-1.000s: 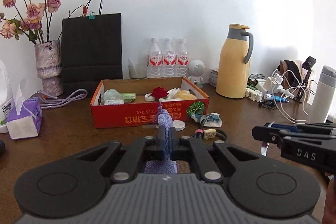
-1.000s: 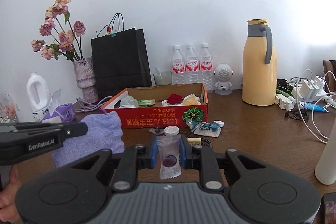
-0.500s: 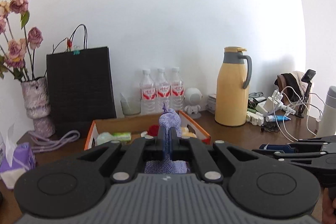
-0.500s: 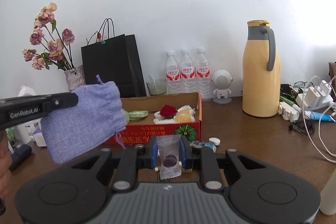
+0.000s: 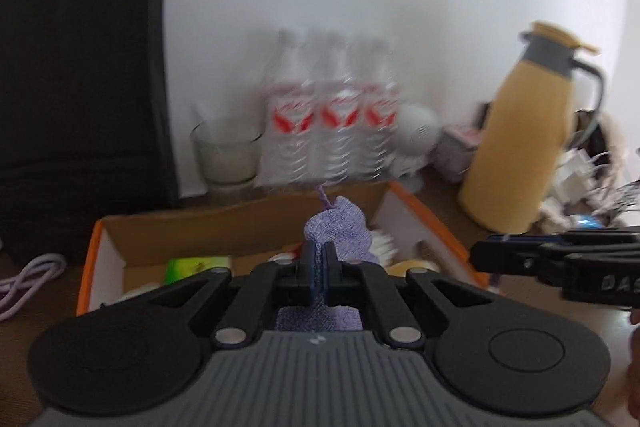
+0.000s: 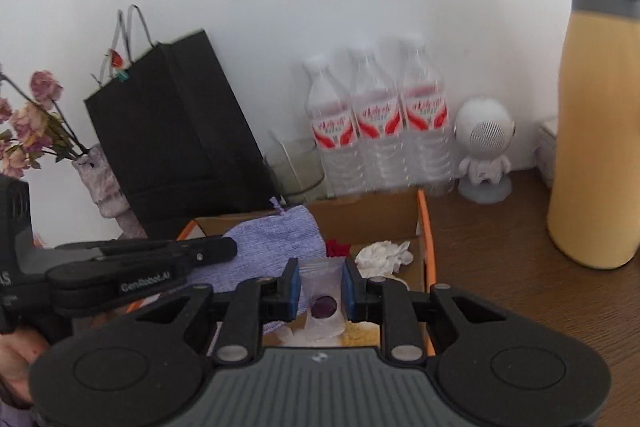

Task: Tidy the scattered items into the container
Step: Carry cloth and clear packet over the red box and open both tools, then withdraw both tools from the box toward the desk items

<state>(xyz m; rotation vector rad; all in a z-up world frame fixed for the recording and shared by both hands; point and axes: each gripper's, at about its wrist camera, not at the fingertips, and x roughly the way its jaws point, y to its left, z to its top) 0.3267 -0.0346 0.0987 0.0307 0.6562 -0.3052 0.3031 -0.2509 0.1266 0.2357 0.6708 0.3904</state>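
Box [image 6: 426,227] sits at lower centre of the right view, orange-edged cardboard, with a red flower [image 6: 338,249], a white tissue [image 6: 382,255] and what may be a green packet [image 5: 198,263], blurred, inside. Above it the left gripper [image 5: 319,263] pinches a purple pouch [image 6: 276,247]; the right gripper [image 6: 321,289] clamps a clear sachet [image 6: 322,301] with a dark disc. "GenRobot.AI" reads on the left tool. Behind stand bottles [image 6: 380,131] with red labels, a glass [image 6: 296,171], a black bag [image 6: 176,139] and a yellow flask [image 6: 600,107].
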